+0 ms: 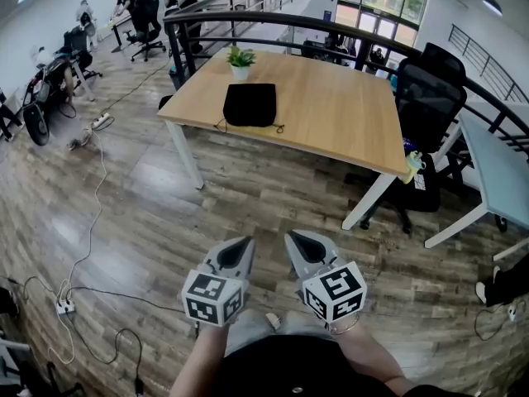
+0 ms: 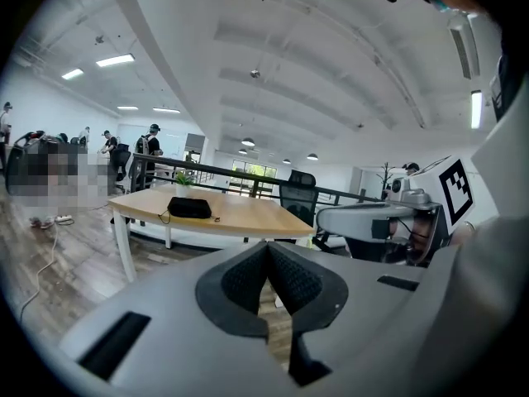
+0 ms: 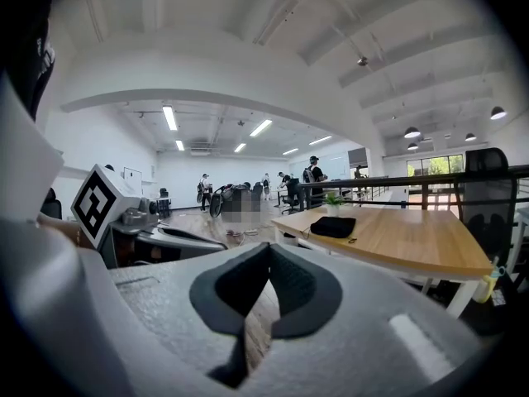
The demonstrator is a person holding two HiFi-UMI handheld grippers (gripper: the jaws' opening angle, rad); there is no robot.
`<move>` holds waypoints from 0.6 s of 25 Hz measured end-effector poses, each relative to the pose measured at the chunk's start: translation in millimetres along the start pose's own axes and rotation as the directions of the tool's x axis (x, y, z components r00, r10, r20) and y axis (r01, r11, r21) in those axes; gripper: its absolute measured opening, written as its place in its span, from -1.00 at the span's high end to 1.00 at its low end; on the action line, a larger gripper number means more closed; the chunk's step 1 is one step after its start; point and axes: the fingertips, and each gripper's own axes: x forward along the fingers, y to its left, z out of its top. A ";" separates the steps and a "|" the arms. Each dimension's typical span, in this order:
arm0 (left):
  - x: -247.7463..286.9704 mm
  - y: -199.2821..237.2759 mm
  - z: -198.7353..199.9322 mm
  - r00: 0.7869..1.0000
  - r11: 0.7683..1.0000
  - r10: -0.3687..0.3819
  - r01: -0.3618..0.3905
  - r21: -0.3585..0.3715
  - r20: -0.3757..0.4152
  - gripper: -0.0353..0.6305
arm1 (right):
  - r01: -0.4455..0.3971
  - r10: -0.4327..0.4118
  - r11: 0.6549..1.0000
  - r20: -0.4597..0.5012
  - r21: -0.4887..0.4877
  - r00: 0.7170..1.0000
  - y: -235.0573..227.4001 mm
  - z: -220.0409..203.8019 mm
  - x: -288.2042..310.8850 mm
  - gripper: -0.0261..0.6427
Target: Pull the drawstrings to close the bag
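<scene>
A black drawstring bag [image 1: 250, 104] lies on the far part of a wooden table [image 1: 331, 114], its thin strings trailing at both lower corners. The bag [image 2: 189, 208] is small and distant in the left gripper view, and the same bag [image 3: 333, 227] shows far off in the right gripper view. My left gripper [image 1: 240, 248] and right gripper [image 1: 300, 242] hang side by side over the floor, well short of the table. Both are shut with nothing between their pads. In each gripper view the tips meet, left gripper [image 2: 266, 246], right gripper [image 3: 269, 247].
A small potted plant [image 1: 240, 61] stands behind the bag. Black office chairs [image 1: 427, 106] sit at the table's right side, next to a white desk [image 1: 504, 172]. A railing [image 1: 248, 19] runs behind the table. Cables and a power strip [image 1: 64, 306] lie on the floor at left.
</scene>
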 end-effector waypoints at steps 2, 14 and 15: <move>2.6 -0.7 -3.3 1.000 1.000 0.012 -0.012 -0.008 -0.004 0.85 | -0.011 0.011 1.000 -0.014 0.000 1.000 -0.4 -5.8 0.5 0.93; 37.8 26.3 -1.8 1.000 0.999 0.006 -0.007 -0.051 -0.018 0.85 | -0.045 0.046 0.998 -0.042 0.036 0.998 -21.3 -11.7 40.2 0.93; 42.9 31.7 -1.3 1.000 0.999 0.004 -0.005 -0.053 -0.022 0.85 | -0.045 0.046 0.998 -0.046 0.036 0.998 -23.4 -12.8 46.4 0.93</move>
